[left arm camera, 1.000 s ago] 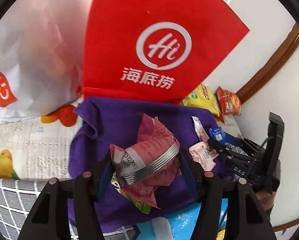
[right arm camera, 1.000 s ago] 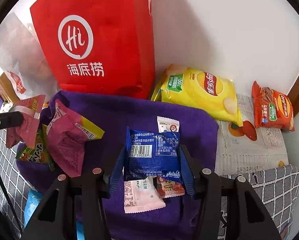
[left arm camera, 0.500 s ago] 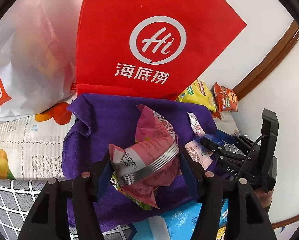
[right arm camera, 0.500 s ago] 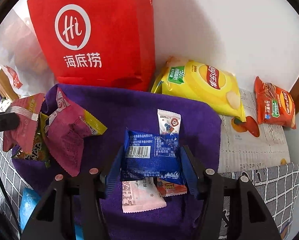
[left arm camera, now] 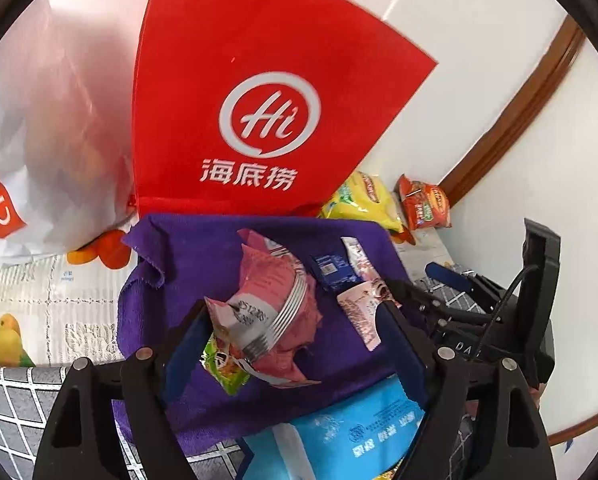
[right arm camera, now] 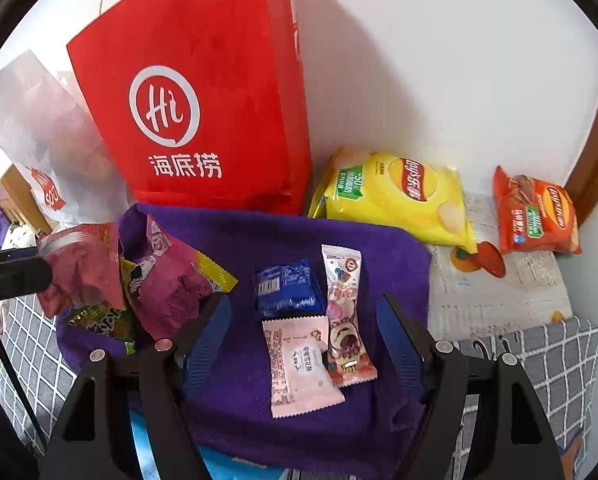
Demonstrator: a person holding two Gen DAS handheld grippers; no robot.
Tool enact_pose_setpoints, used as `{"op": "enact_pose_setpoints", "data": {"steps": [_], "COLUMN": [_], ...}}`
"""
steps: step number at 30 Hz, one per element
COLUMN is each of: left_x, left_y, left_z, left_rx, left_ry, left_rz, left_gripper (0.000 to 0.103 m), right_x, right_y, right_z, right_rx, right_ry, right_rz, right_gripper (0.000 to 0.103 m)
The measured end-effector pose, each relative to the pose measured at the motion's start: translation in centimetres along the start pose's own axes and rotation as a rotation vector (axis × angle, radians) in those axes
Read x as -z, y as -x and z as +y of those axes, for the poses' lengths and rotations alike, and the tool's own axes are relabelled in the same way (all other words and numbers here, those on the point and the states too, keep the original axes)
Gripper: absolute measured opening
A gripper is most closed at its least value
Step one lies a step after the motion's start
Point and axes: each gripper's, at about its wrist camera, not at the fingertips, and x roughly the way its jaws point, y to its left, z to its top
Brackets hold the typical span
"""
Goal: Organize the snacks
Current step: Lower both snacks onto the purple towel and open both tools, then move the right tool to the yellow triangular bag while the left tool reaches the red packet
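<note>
Found the blue packet [right arm camera: 287, 288] lying flat on the purple towel [right arm camera: 259, 232], barcode end turned to the left of the right wrist view, its short body running slightly uphill to the right. Saw it beyond the tips of the right gripper [right arm camera: 305, 304], whose jaws were opening and pressed on nothing. Noted the long candy packet [right arm camera: 345, 316] touching its right edge, long axis pointing away toward the red bag [right arm camera: 203, 100], and the pale pink packet [right arm camera: 299, 360] just below, overlapping the candy packet's lower left side.

Saw the crumpled pink packet [left arm camera: 271, 312] between the fingers of the left gripper [left arm camera: 293, 312], long axis slanting from lower left to upper right, printed end against the left finger, clear of the right one. Took those jaws as opening too, with no squeeze on the packet. Could not tell whether it rested fully on the towel. Spotted a green packet [left arm camera: 223, 368] poking out beneath it and a magenta packet [right arm camera: 171, 276] just beside.

Found bare towel behind the blue packet up to the red bag, and a free strip along the towel's right edge. Counted the yellow chip bag [right arm camera: 399, 196] and orange chip bag [right arm camera: 535, 212] off the towel by the wall, the white plastic bag [left arm camera: 51, 120] left of the red one, and a light blue pack [left arm camera: 351, 432] at the near edge.
</note>
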Motion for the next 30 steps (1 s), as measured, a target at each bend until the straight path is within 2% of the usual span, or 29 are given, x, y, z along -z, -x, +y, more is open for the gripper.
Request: {"op": "enact_pose_setpoints", "data": {"steps": [6, 13, 21, 30], "left_x": [0.3, 0.6, 1.2, 4.4], "left_y": [1.8, 4.1, 7.0, 9.9], "left_z": [-1.5, -3.3, -4.2, -4.8], "left_rx": [-0.004, -0.021, -0.042, -0.095], "left_ry": [-0.033, -0.071, -0.077, -0.088], "left_rz": [-0.018, -0.042, -0.076, -0.093], "left_gripper": [0.083, 0.083, 0.083, 0.083], "right_x": [1.2, 3.3, 5.8, 9.2], "right_y": [2.8, 6.5, 10.4, 11.6], "right_z": [0.7, 0.9, 1.2, 1.9], "right_rx": [0.072, 0.128, 0.11, 0.044], "right_ry": [0.031, -0.006, -0.029, -0.062], "right_rz": [-0.025, -0.045, -0.062, -0.038], "right_gripper": [0.075, 0.075, 0.075, 0.075]}}
